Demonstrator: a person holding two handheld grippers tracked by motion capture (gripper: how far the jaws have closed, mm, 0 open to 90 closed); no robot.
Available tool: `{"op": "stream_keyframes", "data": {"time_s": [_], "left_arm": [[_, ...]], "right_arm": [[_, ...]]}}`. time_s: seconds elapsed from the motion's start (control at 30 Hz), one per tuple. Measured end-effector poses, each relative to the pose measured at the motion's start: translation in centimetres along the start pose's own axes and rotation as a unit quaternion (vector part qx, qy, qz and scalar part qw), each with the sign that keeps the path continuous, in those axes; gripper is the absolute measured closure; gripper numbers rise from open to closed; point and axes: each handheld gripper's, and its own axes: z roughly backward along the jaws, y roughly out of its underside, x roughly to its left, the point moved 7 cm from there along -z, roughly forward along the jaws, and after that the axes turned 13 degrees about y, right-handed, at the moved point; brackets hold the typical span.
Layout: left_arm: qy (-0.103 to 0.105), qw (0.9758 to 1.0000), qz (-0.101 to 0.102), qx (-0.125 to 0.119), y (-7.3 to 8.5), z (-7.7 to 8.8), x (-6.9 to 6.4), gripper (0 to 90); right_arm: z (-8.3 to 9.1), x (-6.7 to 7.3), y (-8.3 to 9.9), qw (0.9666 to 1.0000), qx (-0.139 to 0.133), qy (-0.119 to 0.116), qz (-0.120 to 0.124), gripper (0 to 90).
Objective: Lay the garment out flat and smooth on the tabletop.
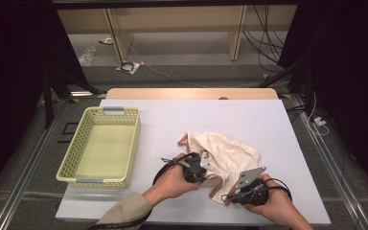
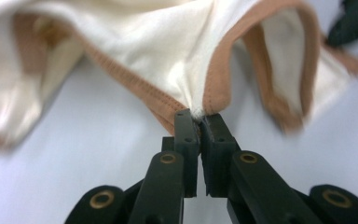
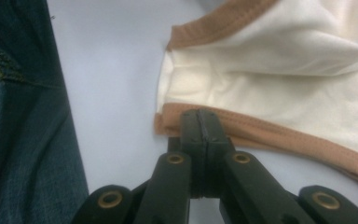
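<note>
Left tongs (image 2: 199, 122): I pinch the garment (image 1: 225, 155) at its brown hem.
Right tongs (image 3: 200, 123): clamped on the hem too.
Garment: crumpled on the worktop (image 1: 268, 124), right of the basket (image 1: 69, 165).
Handling: soft, light, floppy; hems grip best.

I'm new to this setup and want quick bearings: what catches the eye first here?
A crumpled cream cloth with brown trim lies near the front of the white table. The left claw and the right claw are each shut on its brown edge. At the left stands an empty yellow basket.
</note>
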Motion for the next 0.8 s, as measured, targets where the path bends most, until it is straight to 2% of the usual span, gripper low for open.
{"op": "stream_keyframes", "data": {"time_s": [0.03, 0.07, 0.17, 0.2, 0.27, 0.37, 0.43, 0.57, 0.6, 0.67, 0.73, 0.8], "left_arm": [[0.000, 1.0000, 0.002, 0.007, 0.6, 0.4, -0.3, 85.3], [0.001, 1.0000, 0.005, 0.004, 1.1, 0.7, -0.7, 85.3], [0.007, 1.0000, 0.005, 0.004, 2.2, 1.7, -1.6, 85.2], [0.004, 1.0000, 0.005, 0.004, 2.5, 1.9, -1.7, 85.2], [0.001, 0.9999, 0.010, 0.005, 3.0, 2.2, -1.9, 85.2], [0.000, 0.9999, 0.013, 0.008, 3.8, 2.3, -2.1, 85.2], [0.003, 0.9998, 0.017, 0.007, 4.1, 2.4, -2.2, 85.2], [0.007, 0.9998, 0.020, 0.003, 4.6, 2.4, -2.4, 85.2], [0.010, 0.9997, 0.020, 0.003, 4.7, 2.4, -2.5, 85.2], [0.015, 0.9996, 0.022, 0.005, 5.0, 2.5, -2.7, 85.2], [0.017, 0.9996, 0.023, 0.005, 5.3, 2.8, -2.9, 85.2], [0.019, 0.9996, 0.022, 0.005, 5.5, 3.3, -3.2, 85.2]], "right_arm": [[0.1, 0.1, 0.0, 1.0000, -0.003, -0.006, 0.000, 90.0], [0.3, 0.1, 0.0, 0.9999, -0.005, -0.009, -0.001, 90.0], [0.9, 0.0, -0.2, 0.9998, -0.018, 0.000, 0.004, 90.0], [1.0, 0.0, -0.4, 0.9996, -0.025, 0.005, 0.008, 87.0], [0.9, 0.2, -0.7, 0.9994, -0.030, 0.010, 0.012, 70.2], [0.0, 1.1, -0.9, 0.9990, -0.029, 0.002, 0.033, 58.5], [-0.7, 1.3, -0.9, 0.9982, -0.023, 0.009, 0.055, 60.3], [-0.7, 0.9, -0.9, 0.9982, -0.023, 0.021, 0.052, 80.2], [-0.7, 0.8, -0.9, 0.9974, -0.025, 0.029, 0.061, 82.0], [-0.5, 1.0, -0.9, 0.9972, -0.019, 0.030, 0.065, 82.6], [-0.1, 1.1, -0.7, 0.9980, -0.015, 0.016, 0.059, 82.8], [0.6, 1.2, -0.4, 0.9990, -0.019, -0.012, 0.040, 82.8]]}}
